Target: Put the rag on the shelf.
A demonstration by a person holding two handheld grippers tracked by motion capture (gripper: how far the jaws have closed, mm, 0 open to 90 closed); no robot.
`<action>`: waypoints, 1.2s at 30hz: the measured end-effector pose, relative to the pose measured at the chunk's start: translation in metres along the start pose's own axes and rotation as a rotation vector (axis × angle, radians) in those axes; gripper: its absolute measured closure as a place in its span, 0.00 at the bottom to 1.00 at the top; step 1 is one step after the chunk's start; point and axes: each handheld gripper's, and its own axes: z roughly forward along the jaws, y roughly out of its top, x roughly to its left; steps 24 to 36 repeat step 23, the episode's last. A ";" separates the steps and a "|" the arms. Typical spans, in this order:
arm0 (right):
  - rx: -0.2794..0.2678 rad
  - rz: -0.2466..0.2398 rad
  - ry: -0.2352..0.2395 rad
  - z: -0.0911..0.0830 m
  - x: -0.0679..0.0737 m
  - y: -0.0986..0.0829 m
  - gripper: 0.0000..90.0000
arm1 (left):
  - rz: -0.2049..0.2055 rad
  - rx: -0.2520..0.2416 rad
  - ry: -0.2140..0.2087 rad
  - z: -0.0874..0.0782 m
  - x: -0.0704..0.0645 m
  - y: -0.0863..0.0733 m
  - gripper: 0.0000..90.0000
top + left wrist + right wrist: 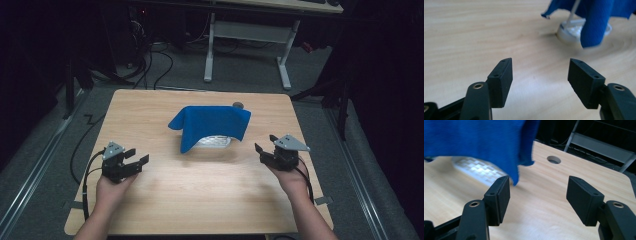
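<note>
Scene: a wooden table (150, 210) seen from above, with a person's forearms entering from 6 o'clock.
Cloth: a blue cloth (212, 125) sat just past the table's centre, towards 12 o'clock, draped over a pale container (214, 142) whose rim peeked out beneath it.
Left gripper (134, 159): at 8 o'clock from the cloth, jaws spread, grasping nothing.
Right gripper (265, 145): at 4 o'clock from the cloth, jaws spread, likewise empty.
Progress: apparently not begun; the cloth was untouched, with reaching, gripping and lifting it all remaining.
</note>
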 end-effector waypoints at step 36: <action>0.144 0.031 0.137 -0.014 0.067 -0.075 0.40 | 0.131 0.142 -0.096 0.002 -0.059 -0.047 0.38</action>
